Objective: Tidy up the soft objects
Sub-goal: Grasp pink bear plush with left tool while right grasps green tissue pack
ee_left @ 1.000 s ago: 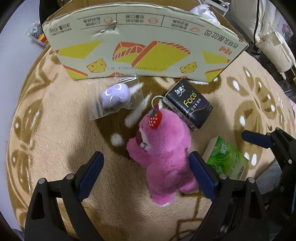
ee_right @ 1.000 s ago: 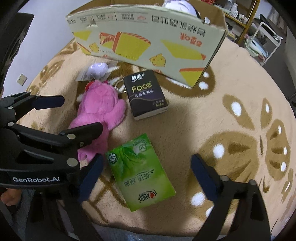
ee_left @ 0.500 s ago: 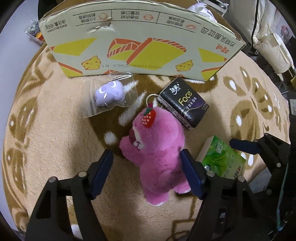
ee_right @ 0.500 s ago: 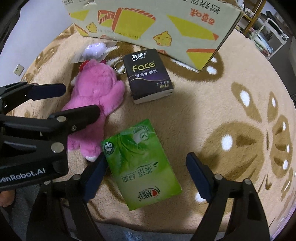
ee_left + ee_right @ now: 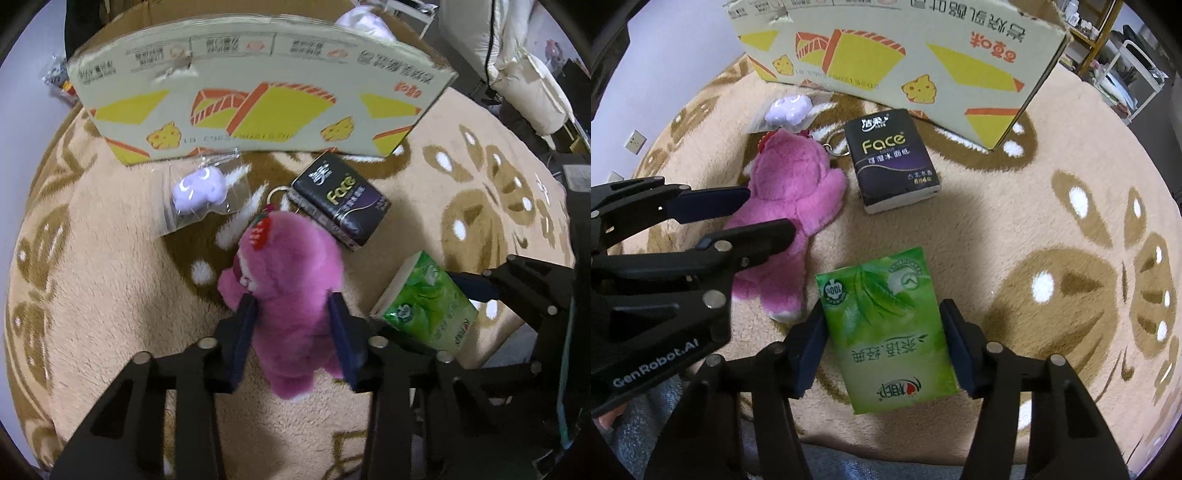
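Left wrist view: the left gripper (image 5: 291, 314) has just been closing, its blue pads pressing the fluffy pink plush bear (image 5: 288, 280) lying on the shaggy beige rug (image 5: 110, 295).

Right wrist view: the right gripper (image 5: 884, 328) has likewise been closing, pads against the glossy green tissue pack (image 5: 886, 325); a black tissue pack (image 5: 890, 158) lies before the cardboard box (image 5: 905, 48).

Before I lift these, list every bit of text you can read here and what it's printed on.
"Face": black tissue pack.
"100%": round badge on the green tissue pack.
"GenRobot.AI": body of the left gripper.
Chinese print on both packs and the cardboard box: visible, not transcribed; the box's number string is too blurred.
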`<state>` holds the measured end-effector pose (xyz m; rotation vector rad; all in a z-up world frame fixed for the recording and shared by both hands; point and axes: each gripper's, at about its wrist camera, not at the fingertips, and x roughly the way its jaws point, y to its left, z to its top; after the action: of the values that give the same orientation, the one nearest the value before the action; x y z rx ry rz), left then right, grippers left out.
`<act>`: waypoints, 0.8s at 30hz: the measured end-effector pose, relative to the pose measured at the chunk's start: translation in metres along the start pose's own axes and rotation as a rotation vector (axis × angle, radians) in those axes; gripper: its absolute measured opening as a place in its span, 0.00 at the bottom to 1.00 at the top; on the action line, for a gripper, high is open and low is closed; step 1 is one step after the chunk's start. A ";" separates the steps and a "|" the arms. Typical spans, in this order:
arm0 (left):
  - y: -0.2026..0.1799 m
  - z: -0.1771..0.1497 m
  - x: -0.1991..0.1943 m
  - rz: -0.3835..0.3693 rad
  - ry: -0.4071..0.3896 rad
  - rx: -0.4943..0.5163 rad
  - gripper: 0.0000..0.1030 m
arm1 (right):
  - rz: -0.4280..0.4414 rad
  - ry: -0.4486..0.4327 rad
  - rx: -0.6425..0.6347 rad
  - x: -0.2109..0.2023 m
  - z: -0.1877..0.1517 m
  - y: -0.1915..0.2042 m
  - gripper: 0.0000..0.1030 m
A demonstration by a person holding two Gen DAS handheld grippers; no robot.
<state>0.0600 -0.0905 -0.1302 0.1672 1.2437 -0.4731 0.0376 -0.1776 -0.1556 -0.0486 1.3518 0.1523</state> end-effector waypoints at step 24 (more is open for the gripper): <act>0.007 -0.011 -0.045 0.168 -0.192 0.011 0.25 | -0.005 -0.258 0.018 -0.060 -0.004 -0.008 0.60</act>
<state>0.0426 -0.0689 -0.0923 0.2283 1.0297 -0.3415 0.0225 -0.1905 -0.0979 -0.0167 1.0958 0.1370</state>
